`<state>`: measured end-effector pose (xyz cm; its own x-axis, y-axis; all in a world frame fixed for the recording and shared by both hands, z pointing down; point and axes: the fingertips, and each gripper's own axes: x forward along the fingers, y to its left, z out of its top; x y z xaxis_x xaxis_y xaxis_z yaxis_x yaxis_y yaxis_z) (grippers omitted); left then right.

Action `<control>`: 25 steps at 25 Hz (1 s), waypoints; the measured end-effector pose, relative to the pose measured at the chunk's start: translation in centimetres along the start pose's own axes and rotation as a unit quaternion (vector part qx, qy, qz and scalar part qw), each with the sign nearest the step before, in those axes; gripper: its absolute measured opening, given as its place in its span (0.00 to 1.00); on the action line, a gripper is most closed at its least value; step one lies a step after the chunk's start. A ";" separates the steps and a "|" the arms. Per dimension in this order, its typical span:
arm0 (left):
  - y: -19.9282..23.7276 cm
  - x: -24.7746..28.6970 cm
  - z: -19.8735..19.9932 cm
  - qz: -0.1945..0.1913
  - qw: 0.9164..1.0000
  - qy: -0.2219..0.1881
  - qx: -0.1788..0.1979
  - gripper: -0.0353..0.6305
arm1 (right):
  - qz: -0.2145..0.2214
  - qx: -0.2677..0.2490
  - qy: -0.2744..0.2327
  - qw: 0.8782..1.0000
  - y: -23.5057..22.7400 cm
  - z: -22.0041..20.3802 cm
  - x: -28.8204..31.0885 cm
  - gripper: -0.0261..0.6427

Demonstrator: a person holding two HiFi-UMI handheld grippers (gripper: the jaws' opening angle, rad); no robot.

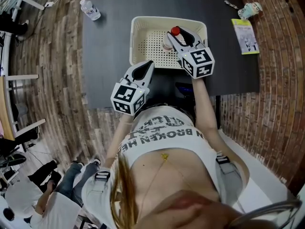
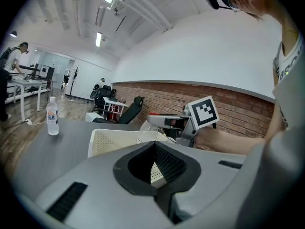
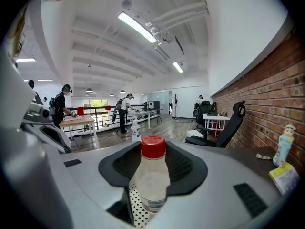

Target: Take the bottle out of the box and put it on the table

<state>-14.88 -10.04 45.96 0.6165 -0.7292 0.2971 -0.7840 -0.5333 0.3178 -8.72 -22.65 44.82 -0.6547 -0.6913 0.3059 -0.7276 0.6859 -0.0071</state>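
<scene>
A clear bottle with a red cap (image 1: pixel 174 32) stands upright between the jaws of my right gripper (image 1: pixel 178 38), which is shut on it over the right side of the white perforated box (image 1: pixel 138 37). In the right gripper view the bottle (image 3: pixel 151 185) fills the hollow of the black pads (image 3: pixel 188 168), with the box's dotted floor just below it. My left gripper (image 1: pixel 148 65) hangs by the box's near left corner, shut and holding nothing. From the left gripper view, the box (image 2: pixel 107 142) and the right gripper (image 2: pixel 167 121) lie ahead.
The box sits on a dark table (image 1: pixel 109 42). A second water bottle (image 1: pixel 89 9) stands at its far left corner. A yellow-green packet (image 1: pixel 245 35) and a small figurine (image 1: pixel 251 8) lie far right. A brick wall runs along the right; people stand in the background.
</scene>
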 end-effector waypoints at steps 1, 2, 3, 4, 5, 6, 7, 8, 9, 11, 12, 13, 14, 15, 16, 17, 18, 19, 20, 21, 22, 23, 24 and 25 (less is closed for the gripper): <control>0.0 0.0 0.0 0.000 1.000 0.000 0.000 0.05 | 0.001 -0.003 -0.005 1.000 0.0 0.7 -0.3 0.27; 0.0 0.0 -0.1 0.001 1.000 0.000 -0.001 0.05 | 0.001 -0.006 -0.010 1.000 0.1 1.4 -0.6 0.27; 0.0 0.0 -0.1 0.002 1.000 0.000 -0.001 0.05 | 0.001 -0.010 -0.014 1.000 0.1 2.2 -1.0 0.27; 0.0 0.0 -0.2 0.003 1.000 0.001 -0.001 0.05 | 0.002 -0.013 -0.018 1.000 0.0 2.9 -1.2 0.27; 0.0 0.0 -0.2 0.004 1.000 0.001 -0.002 0.05 | 0.003 -0.015 -0.022 1.000 0.0 3.7 -1.5 0.27; 0.1 0.0 -0.2 0.005 1.000 0.002 -0.002 0.05 | 0.004 -0.017 -0.026 1.000 0.0 4.4 -1.8 0.27; 0.1 0.0 -0.3 0.007 1.000 0.003 -0.002 0.05 | 0.005 -0.018 -0.029 0.999 0.0 5.1 -2.1 0.27; 0.2 0.0 -0.3 0.008 1.000 0.004 -0.002 0.05 | 0.006 -0.018 -0.032 0.999 -0.1 5.8 -2.3 0.27; 0.2 0.0 -0.4 0.008 1.000 0.005 -0.002 0.05 | 0.007 -0.019 -0.034 0.999 -0.1 6.4 -2.6 0.27; 0.2 0.0 -0.5 0.009 1.000 0.006 -0.003 0.05 | 0.007 -0.020 -0.035 0.999 -0.1 7.5 -3.1 0.27; 0.2 -0.1 -0.6 0.009 1.000 0.007 -0.003 0.05 | 0.008 -0.021 -0.036 0.999 0.0 7.9 -3.3 0.27; 0.2 -0.1 -0.7 0.009 1.000 0.007 -0.003 0.05 | 0.008 -0.023 -0.036 0.999 0.0 8.3 -3.6 0.27; 0.2 -0.2 -0.8 0.009 1.000 0.008 -0.003 0.05 | 0.009 -0.024 -0.038 0.999 0.1 8.8 -3.8 0.27; 0.2 -0.2 -0.8 0.009 1.000 0.008 -0.003 0.05 | 0.009 -0.024 -0.040 0.999 0.1 9.1 -4.0 0.27; 0.2 -0.2 -0.9 0.009 1.000 0.007 -0.003 0.05 | 0.010 -0.023 -0.042 0.999 0.1 9.4 -4.2 0.27; 0.2 -0.3 -0.9 0.009 1.000 0.007 -0.003 0.05 | 0.011 -0.021 -0.045 0.999 0.1 9.7 -4.4 0.27; 0.1 -0.3 -0.9 0.009 1.000 0.007 -0.003 0.05 | 0.012 -0.018 -0.047 0.999 0.1 9.9 -4.6 0.27; 0.1 -0.3 -1.0 0.009 1.000 0.007 -0.003 0.05 | 0.012 -0.016 -0.049 0.999 0.1 10.1 -4.8 0.27; 0.1 -0.3 -1.0 0.009 1.000 0.008 -0.003 0.05 | 0.012 -0.015 -0.050 0.999 0.1 10.2 -4.9 0.27; 0.1 -0.4 -1.1 0.010 1.000 0.008 -0.003 0.05 | 0.012 -0.015 -0.051 0.999 0.1 10.4 -5.1 0.27; 0.1 -0.4 -1.1 0.010 1.000 0.009 -0.004 0.05 | 0.012 -0.015 -0.051 0.999 0.1 10.5 -5.1 0.27; 0.2 -0.4 -1.1 0.011 1.000 0.009 -0.004 0.05 | 0.012 -0.016 -0.050 0.999 0.2 10.6 -5.2 0.27; 0.2 -0.4 -1.1 0.011 1.000 0.009 -0.004 0.05 | 0.012 -0.017 -0.049 0.999 0.2 10.6 -5.3 0.27; 0.2 -0.5 -1.1 0.012 1.000 0.009 -0.004 0.05 | 0.012 -0.018 -0.048 0.999 0.2 10.6 -5.3 0.27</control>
<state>-15.23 -9.31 46.83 0.5993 -0.7336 0.3204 -0.7975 -0.5127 0.3179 -7.61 -21.23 33.13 -0.6895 -0.6920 0.2139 -0.7047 0.7091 0.0224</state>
